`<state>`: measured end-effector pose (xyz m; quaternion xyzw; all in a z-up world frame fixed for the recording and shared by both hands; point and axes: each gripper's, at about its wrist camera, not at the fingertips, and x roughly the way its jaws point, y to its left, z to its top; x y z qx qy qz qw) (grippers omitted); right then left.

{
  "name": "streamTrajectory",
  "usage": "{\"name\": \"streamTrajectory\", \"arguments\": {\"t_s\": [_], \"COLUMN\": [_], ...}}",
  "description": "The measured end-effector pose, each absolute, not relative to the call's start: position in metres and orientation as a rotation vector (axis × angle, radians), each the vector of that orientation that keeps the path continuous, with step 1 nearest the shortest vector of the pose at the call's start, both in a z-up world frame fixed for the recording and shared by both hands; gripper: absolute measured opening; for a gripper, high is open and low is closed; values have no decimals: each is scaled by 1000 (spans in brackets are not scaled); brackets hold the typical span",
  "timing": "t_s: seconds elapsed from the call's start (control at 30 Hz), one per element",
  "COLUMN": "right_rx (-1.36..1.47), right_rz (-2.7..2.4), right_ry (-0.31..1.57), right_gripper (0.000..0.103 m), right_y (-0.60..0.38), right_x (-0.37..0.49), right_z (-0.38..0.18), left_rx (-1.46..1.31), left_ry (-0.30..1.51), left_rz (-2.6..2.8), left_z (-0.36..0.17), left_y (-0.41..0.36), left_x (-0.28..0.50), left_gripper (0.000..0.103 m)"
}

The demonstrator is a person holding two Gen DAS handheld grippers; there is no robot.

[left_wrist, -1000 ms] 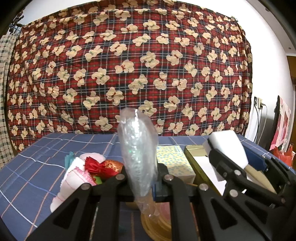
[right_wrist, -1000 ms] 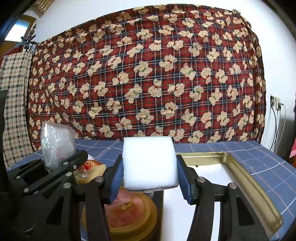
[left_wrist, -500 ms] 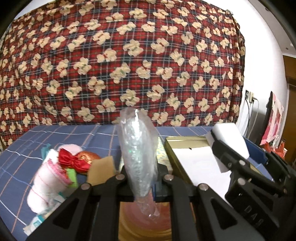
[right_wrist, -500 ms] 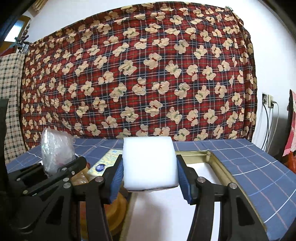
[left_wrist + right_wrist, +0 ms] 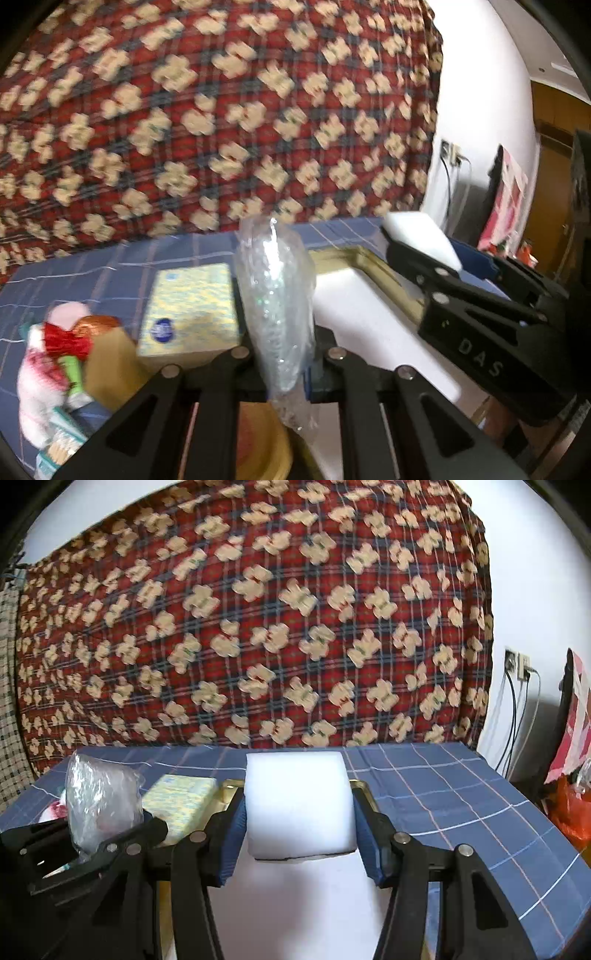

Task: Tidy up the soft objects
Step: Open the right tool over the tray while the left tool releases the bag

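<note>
My left gripper [image 5: 282,363] is shut on a clear bubble-wrap bag [image 5: 275,291], held upright above the table; the bag also shows at the left of the right wrist view [image 5: 101,805]. My right gripper [image 5: 297,834] is shut on a white foam block [image 5: 297,805], held over the white inside of a gold-rimmed tray [image 5: 369,794]. In the left wrist view the foam block [image 5: 421,236] and right gripper [image 5: 417,258] are at the right, above the tray [image 5: 369,258].
A yellow-patterned tissue pack [image 5: 192,306] lies left of the tray. A pile of soft items with a red bow [image 5: 66,339] and a tan block [image 5: 110,365] lies at the left. A round gold-rimmed dish [image 5: 258,443] is below my left gripper. Blue checked cloth [image 5: 461,794] covers the table.
Both grippers have moved right and a little forward over the tray, each keeping its object. The pile of soft items has slid to the left edge of the left wrist view.
</note>
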<state>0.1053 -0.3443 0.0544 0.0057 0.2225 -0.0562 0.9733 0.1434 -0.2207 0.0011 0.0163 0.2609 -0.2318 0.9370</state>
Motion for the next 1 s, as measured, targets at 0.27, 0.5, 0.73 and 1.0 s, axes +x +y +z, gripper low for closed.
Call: {"name": "streamTrajectory", "arguments": {"t_s": [0.27,0.5,0.73,1.0], "right_rx": [39,91,132,145], "right_rz": [-125,-115,-130,-154], "right_ry": [561,613,589,517], "right_gripper": [57,66,82,82], "right_y": [-376,-397,-407,-407], "right_x": [128,137,133,122], "right_z": [45,34,36,42], "left_rx": [25,50,36,-28], "left_ry": [637,684,652,547], "left_rz": [-520,-534,-490,-393], "left_z": [-3,-10,-6,8], "left_y": [-243,-261,-251,-210], "left_x": [166,179,175,152], "left_gripper": [8,20,56,69]}}
